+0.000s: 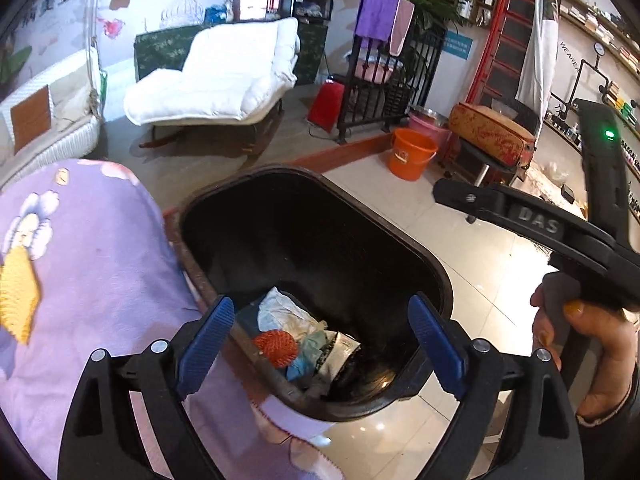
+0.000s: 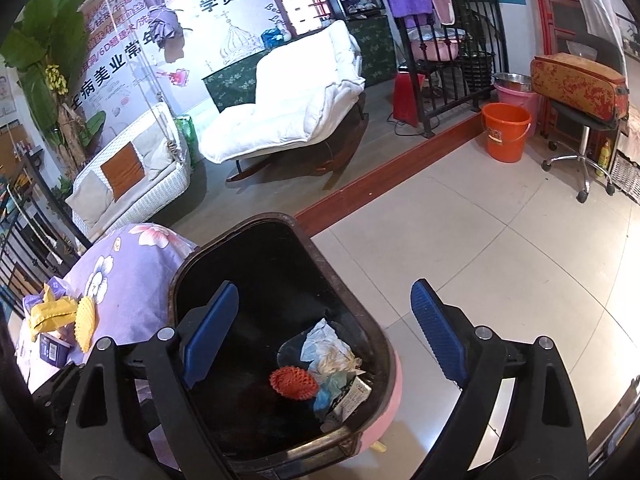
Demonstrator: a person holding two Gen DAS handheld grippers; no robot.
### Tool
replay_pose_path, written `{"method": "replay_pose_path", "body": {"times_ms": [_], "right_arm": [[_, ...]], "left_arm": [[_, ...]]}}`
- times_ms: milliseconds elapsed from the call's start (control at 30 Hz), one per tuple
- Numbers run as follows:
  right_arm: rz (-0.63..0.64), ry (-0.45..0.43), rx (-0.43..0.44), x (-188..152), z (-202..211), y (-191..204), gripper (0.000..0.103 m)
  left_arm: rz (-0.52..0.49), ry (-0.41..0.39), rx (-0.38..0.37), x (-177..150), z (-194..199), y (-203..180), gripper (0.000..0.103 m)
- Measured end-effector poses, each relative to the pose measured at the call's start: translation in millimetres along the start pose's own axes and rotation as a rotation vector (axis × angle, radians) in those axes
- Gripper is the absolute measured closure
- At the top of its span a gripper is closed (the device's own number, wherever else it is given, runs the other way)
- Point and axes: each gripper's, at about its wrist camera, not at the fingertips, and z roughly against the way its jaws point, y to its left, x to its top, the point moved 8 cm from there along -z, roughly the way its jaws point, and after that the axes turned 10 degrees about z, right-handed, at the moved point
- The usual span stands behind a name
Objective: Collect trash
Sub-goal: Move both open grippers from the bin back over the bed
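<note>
The left claw (image 1: 320,334) hangs over the near end of the trash bin (image 1: 430,264). Its jaws stand wide apart, and nothing is between the blue pads (image 1: 208,334). The right claw (image 2: 324,332) is positioned over the same bin from a slightly different angle. Its jaws are also wide apart, and its pads (image 2: 438,328) press on nothing.

The bin is dark inside with a brown rim and a pink outer wall, and it stands on the tiled floor (image 2: 500,240). It sits just beside a surface covered with a purple floral cloth (image 1: 100,264).

The collected trash lies at the bottom of the bin, toward the near end:
- an orange foam net (image 1: 276,346), ball-shaped;
- crumpled white tissue (image 1: 280,312), touching the net;
- a blue scrap (image 1: 300,368) and a printed wrapper (image 1: 340,350), beside the net.

On the cloth, in the right wrist view, further items remain: a yellow wrapper (image 2: 50,316), a yellow foam net (image 2: 86,322) and a small blue carton (image 2: 54,350).

In the left wrist view, a person's hand (image 1: 576,344) grips the black handle of the right tool at the right edge.

In the background stand a white rocking chair (image 2: 288,108), an orange bucket (image 2: 504,132) and a wheeled stool (image 2: 580,140).
</note>
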Motion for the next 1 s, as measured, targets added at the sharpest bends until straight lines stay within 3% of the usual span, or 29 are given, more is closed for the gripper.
{"method": "replay_pose_path", "body": {"times_ms": [133,333,733,1000], "right_arm": [[0.02,0.004,0.032,-1.2,-1.0,12.5,0.015],[0.061,0.022,0.104,-6.3,-5.5,42.9,0.015],[0.255,0.082,0.327,-24.4,-12.6,167.6,0.015],[0.46,0.144,0.448,-45.9,-17.1,254.5,0.015]], "left_arm": [[-0.022,-0.055,0.03,-0.3,17.7,4.3,0.014],[0.029,-0.109,0.074,-5.9,43.0,28.9,0.014],[0.211,-0.21,0.274,-20.6,103.6,123.0,0.014],[0.369,-0.251,0.385,-41.5,146.9,196.8,0.014]]}}
